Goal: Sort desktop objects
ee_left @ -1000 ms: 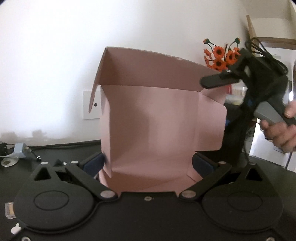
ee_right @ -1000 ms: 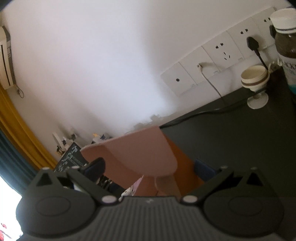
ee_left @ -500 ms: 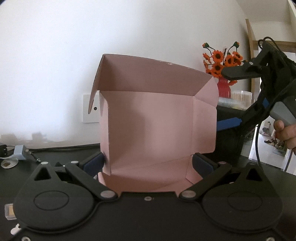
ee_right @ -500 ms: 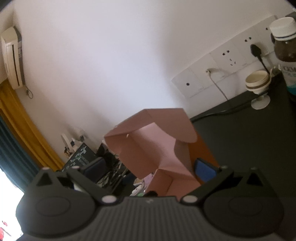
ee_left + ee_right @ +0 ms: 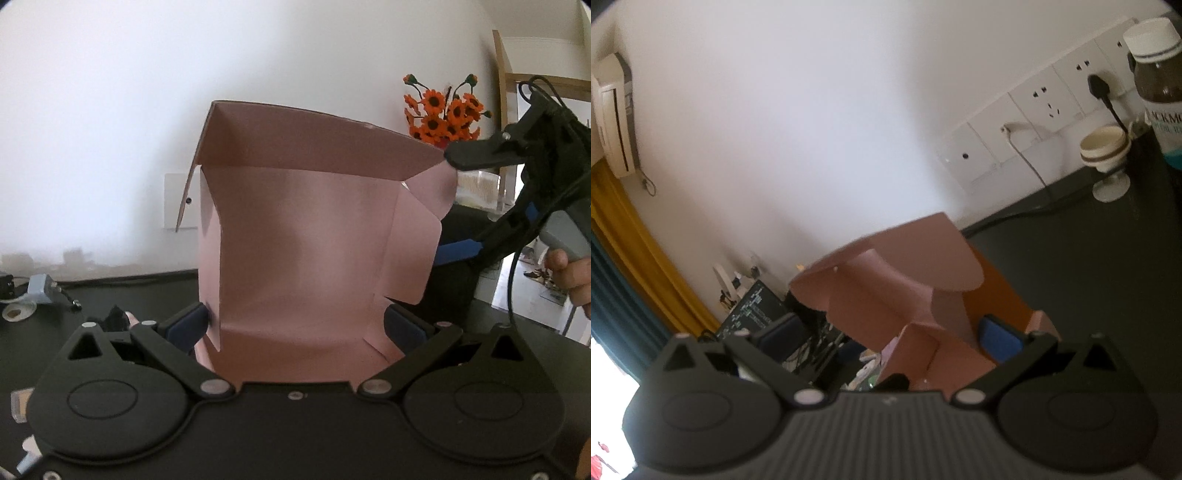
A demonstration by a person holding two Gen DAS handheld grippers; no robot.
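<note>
A pink cardboard box (image 5: 306,236) stands open toward me, its lid flap raised. My left gripper (image 5: 295,325) is shut on the pink box, its blue pads pressing the two side walls near the bottom. My right gripper (image 5: 458,199) is open at the box's upper right; its upper black finger touches the lid's right corner and its blue-padded lower finger is behind the side flap. In the right wrist view the box (image 5: 897,280) sits just beyond the open right gripper (image 5: 890,332), lid curled over it.
Orange flowers in a red vase (image 5: 443,110) stand behind the box. A grey plug (image 5: 40,291) lies on the dark desk (image 5: 110,291) at left. Wall sockets (image 5: 1045,99), a small cream cup (image 5: 1104,151) and a dark bottle (image 5: 1156,74) stand at right.
My right gripper moved back left to the box's upper right corner, its top finger now on the lid. The left gripper keeps hold of the box.
</note>
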